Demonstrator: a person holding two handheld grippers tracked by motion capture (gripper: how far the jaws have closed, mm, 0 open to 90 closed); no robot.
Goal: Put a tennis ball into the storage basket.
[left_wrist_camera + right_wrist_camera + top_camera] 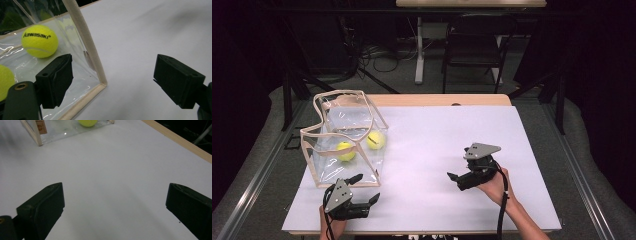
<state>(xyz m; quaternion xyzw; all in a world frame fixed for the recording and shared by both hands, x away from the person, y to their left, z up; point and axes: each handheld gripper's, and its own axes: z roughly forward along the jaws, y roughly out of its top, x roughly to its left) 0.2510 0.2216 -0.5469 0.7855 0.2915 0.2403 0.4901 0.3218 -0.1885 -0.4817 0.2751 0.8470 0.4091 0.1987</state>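
A clear plastic bag (343, 131) with beige trim stands open at the table's left and holds two yellow tennis balls (345, 151) (375, 140). My left gripper (366, 188) is open near the front edge, just in front of the bag's near corner, with nothing between its jaws. In the left gripper view the bag's trimmed corner (86, 46) rises between the open jaws, with a ball marked "kawasaki" (40, 41) behind the film and a second ball (5, 81) at the left edge. My right gripper (459, 163) rests open and holds nothing at the right, pointing toward the bag (35, 132).
A white sheet (437, 135) covers the table, with a wooden edge (447, 100) at the back. Beyond the table stand a black chair (474, 47) and a desk leg (419, 50) among floor cables. Metal rails (257, 175) run along both sides.
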